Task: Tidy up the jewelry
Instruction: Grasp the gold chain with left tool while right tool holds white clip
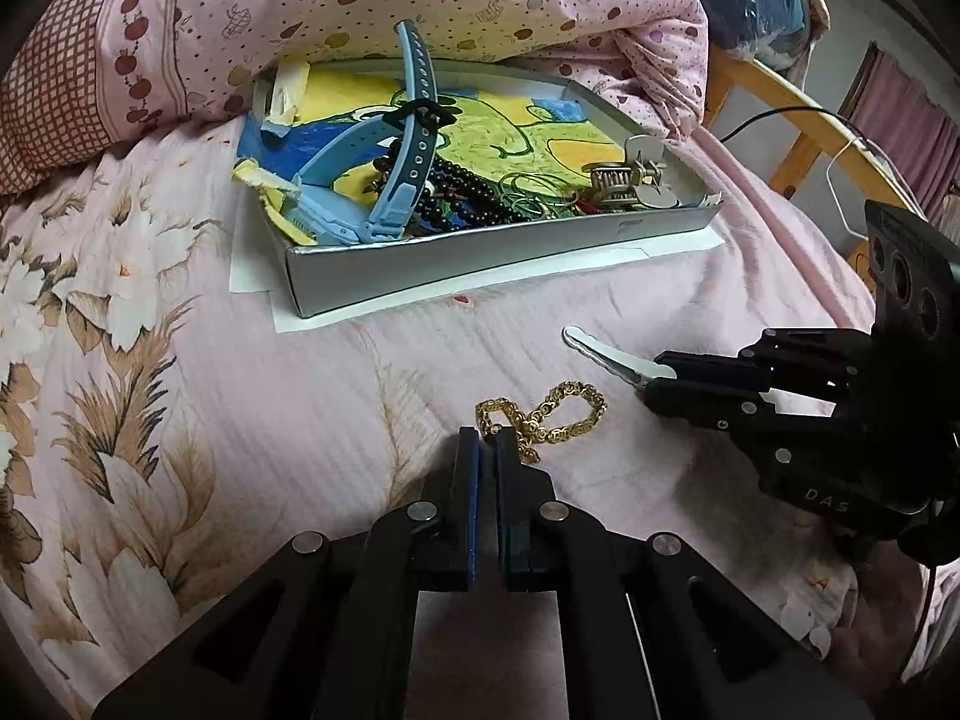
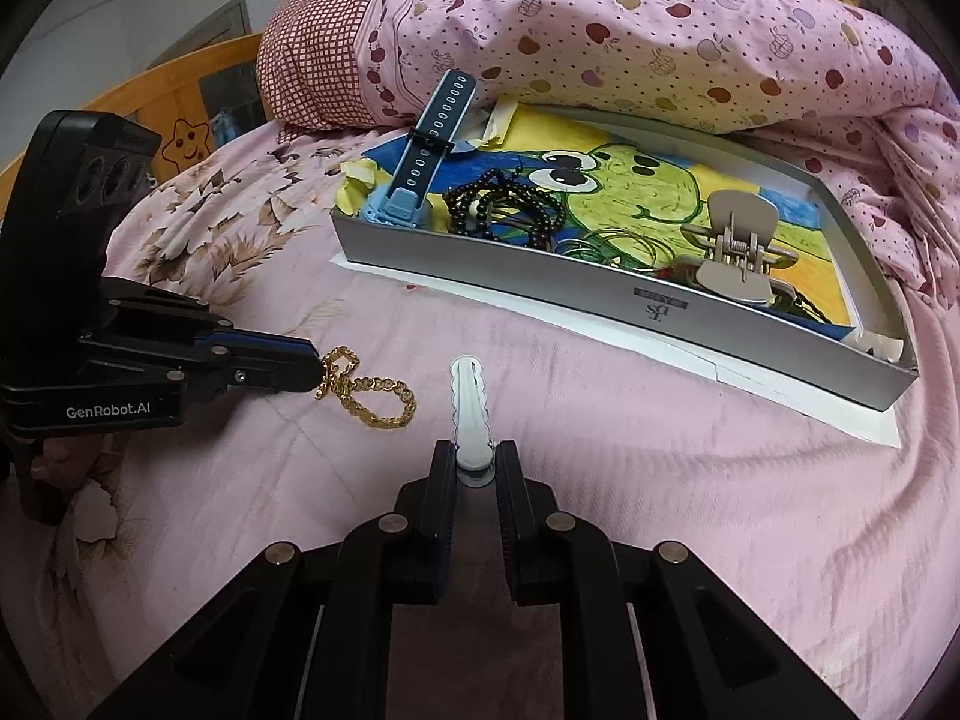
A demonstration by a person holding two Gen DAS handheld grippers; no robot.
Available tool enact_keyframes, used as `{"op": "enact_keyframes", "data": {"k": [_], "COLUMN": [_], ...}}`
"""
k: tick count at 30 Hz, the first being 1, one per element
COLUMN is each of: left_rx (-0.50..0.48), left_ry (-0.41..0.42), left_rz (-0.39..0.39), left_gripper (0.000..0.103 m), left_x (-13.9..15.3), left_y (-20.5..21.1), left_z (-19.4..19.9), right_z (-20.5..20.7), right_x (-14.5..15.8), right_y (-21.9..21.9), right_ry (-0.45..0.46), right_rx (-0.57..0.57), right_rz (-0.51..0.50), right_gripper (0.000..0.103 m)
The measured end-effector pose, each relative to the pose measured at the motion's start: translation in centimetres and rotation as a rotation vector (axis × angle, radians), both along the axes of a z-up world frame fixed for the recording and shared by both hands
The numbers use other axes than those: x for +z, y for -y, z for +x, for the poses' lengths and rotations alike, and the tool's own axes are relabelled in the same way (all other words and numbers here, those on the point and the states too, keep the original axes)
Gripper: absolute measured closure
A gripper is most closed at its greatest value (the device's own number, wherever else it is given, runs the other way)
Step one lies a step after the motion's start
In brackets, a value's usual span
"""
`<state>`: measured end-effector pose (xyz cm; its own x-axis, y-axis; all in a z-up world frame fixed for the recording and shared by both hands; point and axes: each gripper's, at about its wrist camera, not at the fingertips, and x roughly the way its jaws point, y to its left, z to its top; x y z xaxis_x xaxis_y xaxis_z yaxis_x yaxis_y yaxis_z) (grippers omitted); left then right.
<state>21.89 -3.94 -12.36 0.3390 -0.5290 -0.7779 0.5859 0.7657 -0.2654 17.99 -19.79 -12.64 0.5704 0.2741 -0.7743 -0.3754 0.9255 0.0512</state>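
Gold chain links [image 1: 543, 420] are lying on the pink bedspread [image 1: 300, 396], in front of the silver tray [image 1: 480, 252], and the left gripper [image 1: 487, 441] is pinching one end of the chain with its jaws drawn nearly together. To the chain's right, also in front of the tray, the right gripper [image 2: 474, 456] is clamping the base of a white hair clip [image 2: 469, 402], whose tip is pointing toward the tray. Both items are sitting outside the tray, near its front wall. Inside the tray, a blue watch [image 2: 420, 168], black beads [image 2: 504, 204] and a grey claw clip [image 2: 735, 252] are resting on a frog drawing [image 2: 630, 180].

The step in hand appears to be pick-up of the last loose pieces. The next move is likely calling for a lift clear of the bedspread, then a carry over the front wall, with release over a bare patch of the drawing. The slack chain may be dangling and could snag the wall.
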Motion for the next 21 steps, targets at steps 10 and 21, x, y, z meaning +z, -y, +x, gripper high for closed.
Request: {"op": "enact_keyframes", "data": {"k": [10,21], "left_rx": [-0.002,0.066], "left_ry": [-0.025,0.036], "left_rz": [-0.001,0.159], "left_gripper": [0.072,0.080], "left_x": [0.3,-0.1], "left_y": [0.9,4.0], "left_z": [-0.2,0.0], "right_z": [-0.1,0.0], "right_x": [-0.1,-0.3], "right_y": [0.8,2.1], "right_ry": [-0.006,-0.013], "right_rx": [-0.024,-0.046], "right_rz": [0.028,0.073], "right_gripper": [0.090,0.090]}}
